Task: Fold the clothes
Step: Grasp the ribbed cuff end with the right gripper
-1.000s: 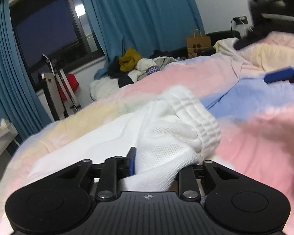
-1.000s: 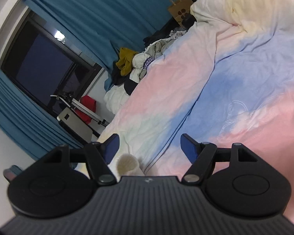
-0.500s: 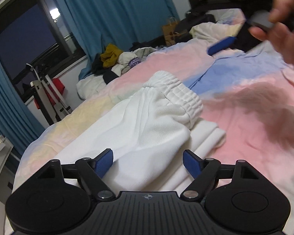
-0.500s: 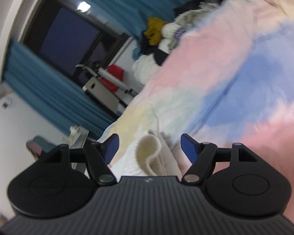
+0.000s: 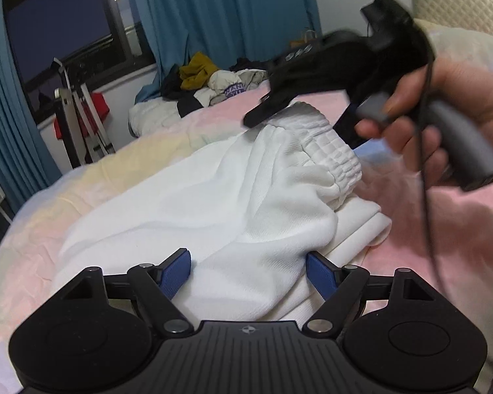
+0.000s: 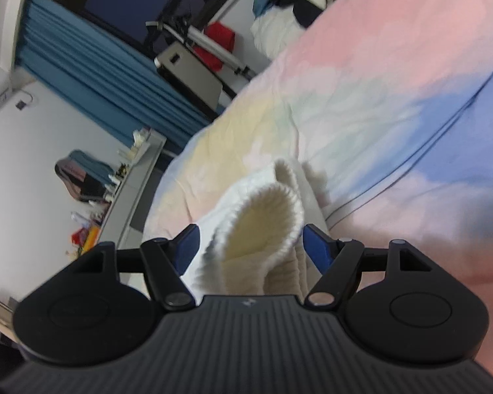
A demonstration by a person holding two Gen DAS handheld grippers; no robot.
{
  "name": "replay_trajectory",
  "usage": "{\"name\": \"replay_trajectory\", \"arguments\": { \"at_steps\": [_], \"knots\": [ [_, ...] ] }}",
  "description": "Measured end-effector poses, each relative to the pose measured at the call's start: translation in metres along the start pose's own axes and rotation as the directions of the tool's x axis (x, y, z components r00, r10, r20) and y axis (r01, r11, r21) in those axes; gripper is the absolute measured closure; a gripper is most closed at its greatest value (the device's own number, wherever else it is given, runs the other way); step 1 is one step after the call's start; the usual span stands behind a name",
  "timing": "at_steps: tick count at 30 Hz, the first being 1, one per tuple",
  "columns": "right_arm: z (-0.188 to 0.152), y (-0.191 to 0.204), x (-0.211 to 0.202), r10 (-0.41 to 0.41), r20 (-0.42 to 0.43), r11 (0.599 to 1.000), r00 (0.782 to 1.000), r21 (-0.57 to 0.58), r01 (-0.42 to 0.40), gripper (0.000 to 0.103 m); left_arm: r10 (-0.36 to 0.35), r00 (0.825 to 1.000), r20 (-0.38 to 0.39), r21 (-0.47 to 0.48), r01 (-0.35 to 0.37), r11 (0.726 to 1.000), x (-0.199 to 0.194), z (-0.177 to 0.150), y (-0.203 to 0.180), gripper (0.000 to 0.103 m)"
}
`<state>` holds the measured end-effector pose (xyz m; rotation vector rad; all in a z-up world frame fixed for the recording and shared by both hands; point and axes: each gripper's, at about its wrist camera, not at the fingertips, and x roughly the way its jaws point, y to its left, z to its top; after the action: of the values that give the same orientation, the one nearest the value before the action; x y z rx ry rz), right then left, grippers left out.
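Note:
White sweatpants (image 5: 233,197) lie folded over on the pastel bed cover (image 5: 443,249); their ribbed elastic waistband (image 5: 325,151) sits at the far end. My left gripper (image 5: 248,274) is open, its blue pads either side of the near fold of the pants. My right gripper (image 6: 249,244) is open with the rounded waistband (image 6: 263,220) between its pads. In the left wrist view the right gripper (image 5: 299,111) hangs over the waistband, held by a hand (image 5: 443,111).
A pile of other clothes (image 5: 210,82) lies at the far end of the bed. Blue curtains (image 5: 220,13), a dark window (image 5: 59,29) and a folded metal frame with a red cloth (image 5: 79,118) stand beyond. A white shelf (image 6: 131,190) runs beside the bed.
My left gripper let go of the white pants and opened, and the lifted fold dropped onto the bed. My right gripper came down over the waistband, still open.

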<state>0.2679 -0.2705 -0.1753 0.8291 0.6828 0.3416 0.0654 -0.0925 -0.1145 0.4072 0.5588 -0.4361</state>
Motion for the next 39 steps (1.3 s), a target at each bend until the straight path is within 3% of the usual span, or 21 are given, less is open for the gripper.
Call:
{"name": "replay_trajectory", "arguments": {
  "at_steps": [3,5,7,10,14,19,22,25,28,30,32,34,36,37,39],
  "knots": [
    [-0.003,0.001,0.016,-0.001,0.001,1.0,1.0,-0.017,0.001,0.041,-0.009,1.0,-0.01,-0.017,0.009,1.0,0.007,0.001,0.004,0.024],
    [-0.003,0.005,0.017,-0.023,0.016,0.998,1.0,-0.056,0.024,0.073,-0.017,1.0,-0.013,-0.037,0.016,0.999,0.011,0.003,0.008,0.024],
    [-0.002,0.009,0.01,-0.012,0.041,0.997,0.999,-0.072,0.015,0.081,-0.027,1.0,0.0,-0.059,0.027,0.998,0.01,0.005,0.012,0.024],
    [0.003,0.025,-0.007,0.042,0.117,0.989,0.992,-0.144,-0.025,0.083,-0.039,0.998,0.055,-0.07,0.043,0.997,0.0,0.009,0.016,0.024],
    [0.008,0.049,-0.026,0.045,0.214,0.967,0.976,-0.255,0.011,0.084,-0.061,0.993,0.105,-0.076,0.07,0.995,-0.013,0.012,0.019,0.024],
    [0.0,0.022,0.005,-0.134,0.17,0.934,0.976,-0.307,0.181,0.083,-0.092,0.994,0.061,-0.154,0.1,0.983,-0.006,0.009,0.032,0.024],
    [-0.005,0.005,0.013,-0.136,0.156,0.946,0.978,-0.274,0.175,0.082,-0.098,0.993,0.069,-0.197,0.11,0.974,-0.008,0.009,0.04,0.025],
    [-0.003,0.011,0.003,-0.073,0.165,0.961,0.984,-0.253,0.113,0.079,-0.092,0.99,0.102,-0.256,0.116,0.96,-0.02,0.01,0.053,0.023],
    [-0.01,0.018,-0.02,-0.027,0.183,0.976,0.983,-0.209,0.066,0.072,-0.084,0.988,0.133,-0.354,0.126,0.927,-0.034,0.013,0.075,0.023],
    [-0.019,0.02,-0.038,-0.042,0.213,0.983,0.976,-0.167,0.079,0.068,-0.062,0.988,0.141,-0.419,0.117,0.9,-0.041,0.014,0.093,0.023],
    [-0.03,0.018,-0.06,-0.102,0.237,0.985,0.966,-0.113,0.131,0.057,-0.038,0.99,0.135,-0.482,0.099,0.87,-0.046,0.014,0.112,0.022],
    [-0.04,0.015,-0.08,-0.151,0.255,0.982,0.955,-0.074,0.175,0.054,-0.014,0.993,0.117,-0.544,0.076,0.835,-0.048,0.011,0.13,0.02],
    [-0.048,0.013,-0.094,-0.176,0.266,0.98,0.948,-0.04,0.193,0.042,-0.006,0.996,0.094,-0.604,0.061,0.794,-0.049,0.005,0.146,0.018],
    [-0.051,0.013,-0.1,-0.18,0.269,0.981,0.946,-0.022,0.193,0.031,-0.001,0.997,0.083,-0.632,0.053,0.773,-0.049,0.001,0.154,0.017],
    [-0.058,0.012,-0.103,-0.144,0.256,0.989,0.956,0.004,0.148,0.017,0.019,0.997,0.07,-0.684,0.034,0.729,-0.05,-0.009,0.17,0.014]
  ]
}}
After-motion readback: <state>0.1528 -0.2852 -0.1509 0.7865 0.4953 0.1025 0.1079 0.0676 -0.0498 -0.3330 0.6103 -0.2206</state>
